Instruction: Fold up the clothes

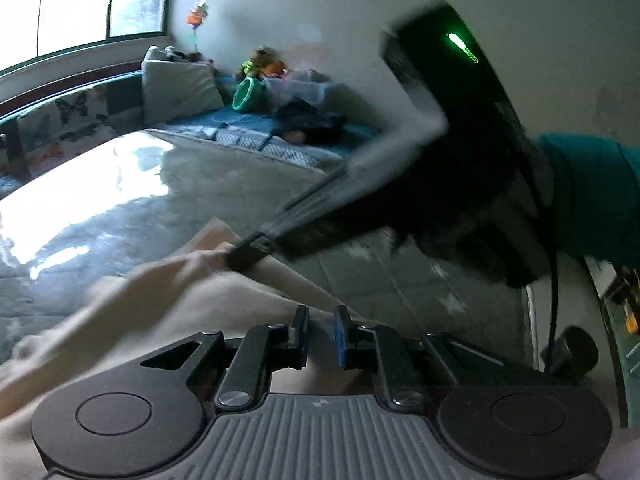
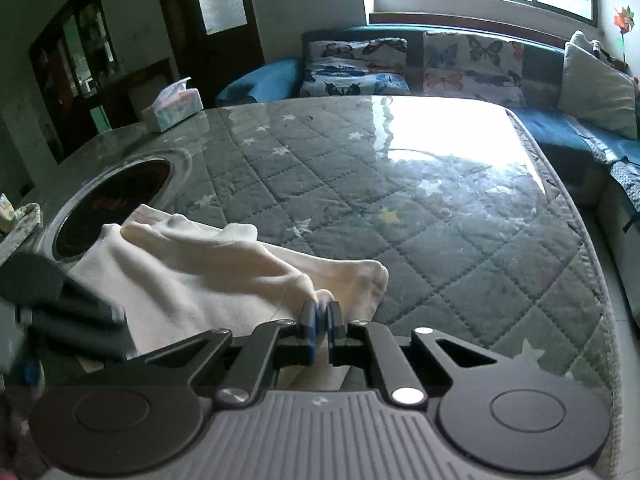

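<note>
A cream-white garment (image 2: 192, 276) lies crumpled on the glass-topped quilted table (image 2: 400, 200). My right gripper (image 2: 320, 312) is shut on a fold of the garment at its near right edge. In the left wrist view the same garment (image 1: 132, 320) spreads under and ahead of my left gripper (image 1: 321, 316), whose jaws stand slightly apart with cloth beneath them. The right gripper (image 1: 250, 254) reaches in from the upper right there, its fingertips pinching the cloth, blurred by motion.
A round dark inset (image 2: 112, 204) sits in the table at left, partly under the garment. A tissue box (image 2: 172, 110) stands at the far left edge. A blue sofa with butterfly cushions (image 2: 472, 64) runs behind the table under a window.
</note>
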